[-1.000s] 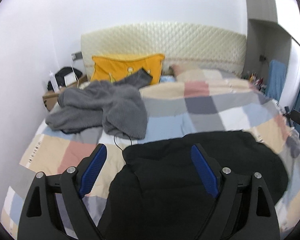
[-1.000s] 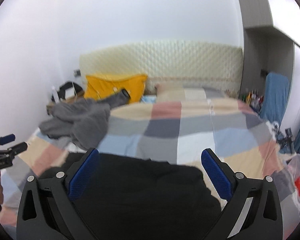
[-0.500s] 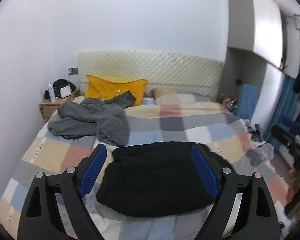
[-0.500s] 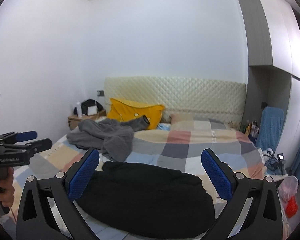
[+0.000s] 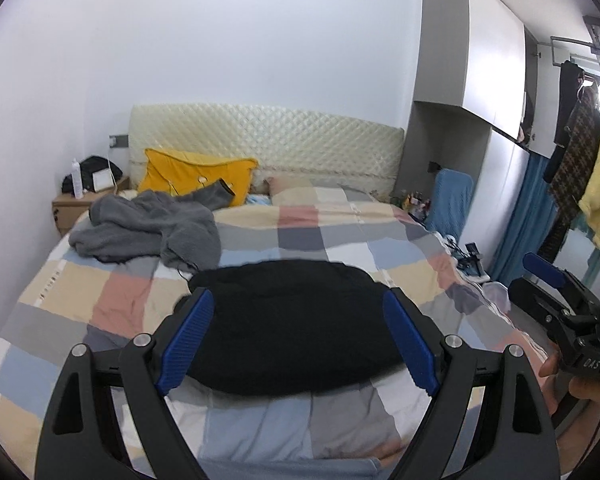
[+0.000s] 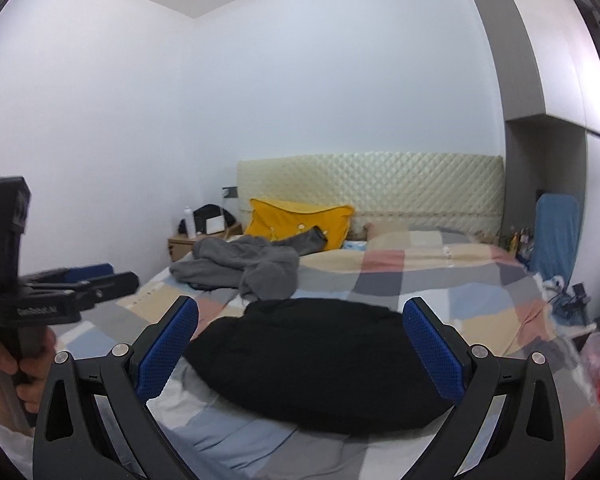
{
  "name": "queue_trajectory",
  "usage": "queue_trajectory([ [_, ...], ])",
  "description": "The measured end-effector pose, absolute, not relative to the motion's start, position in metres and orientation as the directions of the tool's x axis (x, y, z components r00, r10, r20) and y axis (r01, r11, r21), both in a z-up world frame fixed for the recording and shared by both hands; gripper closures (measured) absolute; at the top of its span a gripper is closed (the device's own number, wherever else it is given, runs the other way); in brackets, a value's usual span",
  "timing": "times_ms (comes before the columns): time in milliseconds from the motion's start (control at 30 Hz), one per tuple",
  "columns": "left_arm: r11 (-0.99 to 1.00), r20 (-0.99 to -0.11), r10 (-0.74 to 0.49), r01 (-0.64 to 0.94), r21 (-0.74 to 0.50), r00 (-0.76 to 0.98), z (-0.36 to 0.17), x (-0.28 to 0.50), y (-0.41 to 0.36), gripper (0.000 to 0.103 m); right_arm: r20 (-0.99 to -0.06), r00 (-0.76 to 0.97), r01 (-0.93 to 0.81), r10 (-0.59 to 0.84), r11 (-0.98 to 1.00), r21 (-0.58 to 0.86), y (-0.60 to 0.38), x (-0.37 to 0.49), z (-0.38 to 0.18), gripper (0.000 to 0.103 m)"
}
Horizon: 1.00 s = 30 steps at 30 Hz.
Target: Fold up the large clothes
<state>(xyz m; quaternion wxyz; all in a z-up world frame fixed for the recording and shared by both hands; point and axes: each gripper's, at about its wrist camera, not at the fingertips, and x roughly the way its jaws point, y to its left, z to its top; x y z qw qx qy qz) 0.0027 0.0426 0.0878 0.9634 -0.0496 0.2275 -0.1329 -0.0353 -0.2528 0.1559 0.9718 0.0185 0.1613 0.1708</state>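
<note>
A black garment (image 5: 296,320) lies folded into a compact bundle on the checked bedspread (image 5: 112,304), near the foot of the bed. A crumpled grey garment (image 5: 148,228) lies further back on the left, by the pillows. My left gripper (image 5: 297,295) hovers open above and short of the black garment, with nothing between its blue pads. My right gripper (image 6: 301,303) is likewise open and holds nothing, back from the same black garment (image 6: 320,360). In each view the other gripper shows at the edge: the right gripper (image 5: 536,288) and the left gripper (image 6: 116,276), each held in a hand.
A yellow pillow (image 5: 196,176) leans on the quilted headboard (image 5: 268,148). A nightstand (image 5: 80,204) with a bottle stands at the left. A tall wardrobe (image 5: 472,92), hanging clothes (image 5: 580,128), a blue-draped chair (image 5: 452,200) and floor clutter line the bed's right side.
Both grippers have drawn back and risen away from the black garment, which now lies wholly in view on the bed. Both stayed open throughout.
</note>
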Motion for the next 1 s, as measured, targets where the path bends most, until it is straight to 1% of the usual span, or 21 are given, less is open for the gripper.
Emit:
queue_trajectory([
  [167, 0.949, -0.440, -0.310, 0.248, -0.194, 0.843, 0.072, -0.004, 0.038, 0.016, -0.309, 0.891, -0.300, 0.332, 0.943, 0.145, -0.261, -0.041, 0.140, 0.000],
  [333, 0.951, -0.449, -0.302, 0.237, -0.197, 0.841, 0.062, -0.012, 0.033, 0.016, -0.324, 0.897, -0.278, 0.303, 0.953, 0.122, -0.259, -0.047, 0.129, 0.000],
  [467, 0.942, -0.470, -0.329, 0.247, -0.229, 0.819, 0.053, -0.013, 0.030, 0.016, -0.340, 0.896, -0.267, 0.287, 0.958, 0.105, -0.257, -0.049, 0.123, 0.000],
  [567, 0.943, -0.482, -0.325, 0.244, -0.225, 0.813, 0.046, -0.014, 0.026, 0.016, -0.353, 0.881, -0.284, 0.314, 0.949, 0.135, -0.257, -0.049, 0.114, 0.000],
  [667, 0.949, -0.494, -0.311, 0.234, -0.212, 0.812, 0.040, -0.014, 0.023, 0.016, -0.376, 0.875, -0.282, 0.304, 0.953, 0.114, -0.254, -0.049, 0.106, 0.000],
  [767, 0.957, -0.509, -0.288, 0.222, -0.188, 0.811, 0.034, -0.014, 0.021, 0.016, -0.389, 0.870, -0.276, 0.303, 0.953, 0.125, -0.256, -0.051, 0.098, 0.000],
  [900, 0.961, -0.521, -0.275, 0.212, -0.180, 0.808, 0.027, -0.015, 0.022, 0.016, -0.407, 0.872, -0.249, 0.273, 0.962, 0.112, -0.259, -0.053, 0.091, 0.000],
  [1000, 0.968, -0.527, -0.251, 0.193, -0.163, 0.812, 0.022, -0.016, 0.022, 0.016, -0.410, 0.875, -0.220, 0.256, 0.966, 0.135, -0.267, -0.057, 0.083, 0.000],
])
